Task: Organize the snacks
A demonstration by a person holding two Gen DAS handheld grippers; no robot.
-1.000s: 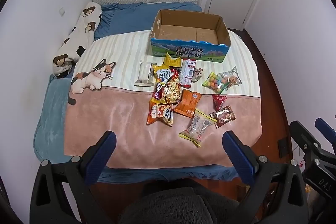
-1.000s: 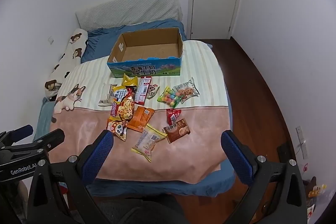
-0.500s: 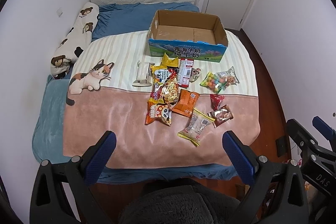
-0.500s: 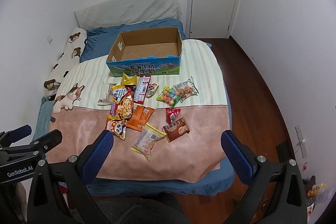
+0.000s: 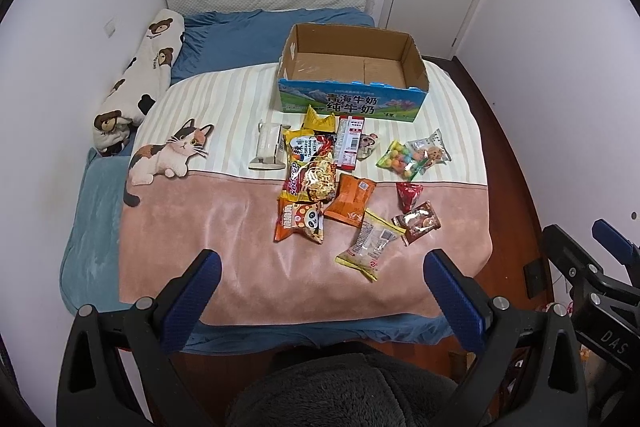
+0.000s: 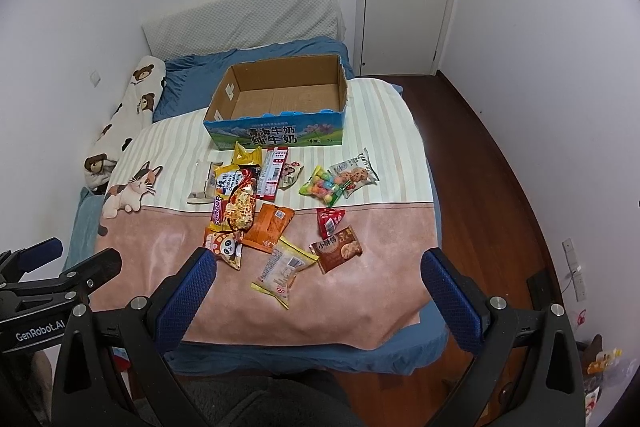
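On the bed (image 5: 248,255), over a pink and striped blanket, the snacks lie scattered in a loose heap; a noodle packet (image 5: 310,169) sits near the middle, an orange packet (image 5: 352,199) just beside it, a panda packet (image 5: 300,223) below, a yellow-edged packet (image 5: 370,245) nearest the foot; a brown biscuit packet (image 6: 338,249) and a bag of coloured sweets (image 6: 322,187) lie to the right; beyond them stands an open cardboard box (image 5: 352,105), nothing showing inside; the left gripper (image 5: 320,269) hangs above the foot of the bed, fingers spread wide and holding nothing; the right gripper (image 6: 318,269) likewise, fingers released, well apart from every packet.
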